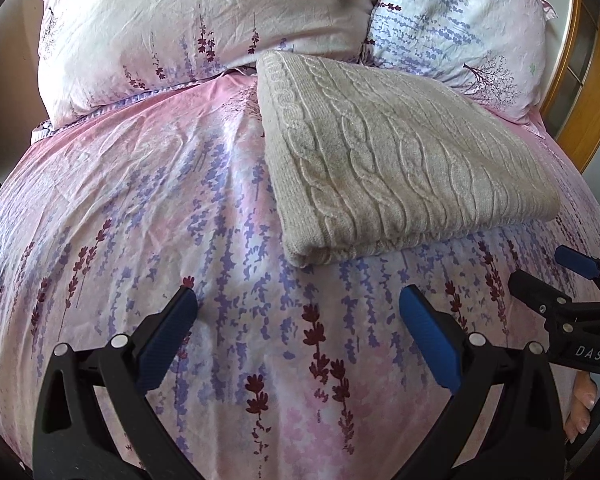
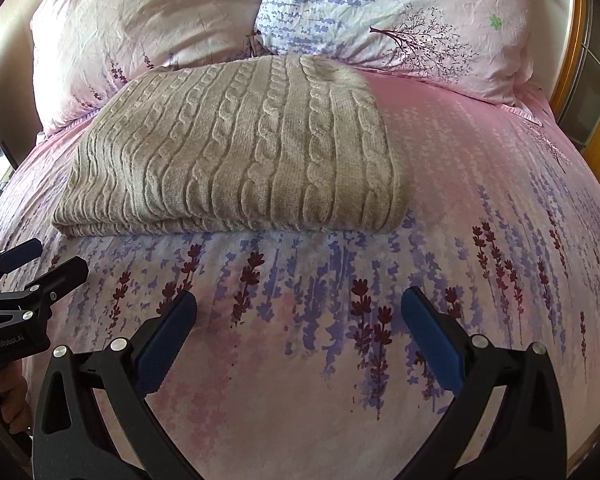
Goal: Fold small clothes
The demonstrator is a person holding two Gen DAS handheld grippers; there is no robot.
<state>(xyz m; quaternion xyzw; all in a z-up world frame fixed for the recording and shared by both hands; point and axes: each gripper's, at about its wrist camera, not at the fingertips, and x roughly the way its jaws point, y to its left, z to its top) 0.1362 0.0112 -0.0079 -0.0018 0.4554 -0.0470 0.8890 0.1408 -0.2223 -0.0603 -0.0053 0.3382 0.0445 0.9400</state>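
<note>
A beige cable-knit sweater [image 1: 396, 160] lies folded in a flat rectangle on the pink floral bedspread [image 1: 140, 208], just before the pillows. It also shows in the right wrist view [image 2: 240, 148]. My left gripper [image 1: 298, 300] is open and empty, held above the bedspread a little short of the sweater's near left corner. My right gripper [image 2: 298, 304] is open and empty, held short of the sweater's near edge. Each gripper shows at the edge of the other's view, the right one [image 1: 556, 276] and the left one [image 2: 40, 264].
Two floral pillows [image 1: 204, 28] [image 1: 468, 28] lean at the head of the bed. They also show in the right wrist view [image 2: 148, 28] [image 2: 412, 16]. A wooden frame [image 1: 572, 56] stands at the right edge. Bare bedspread [image 2: 480, 184] lies right of the sweater.
</note>
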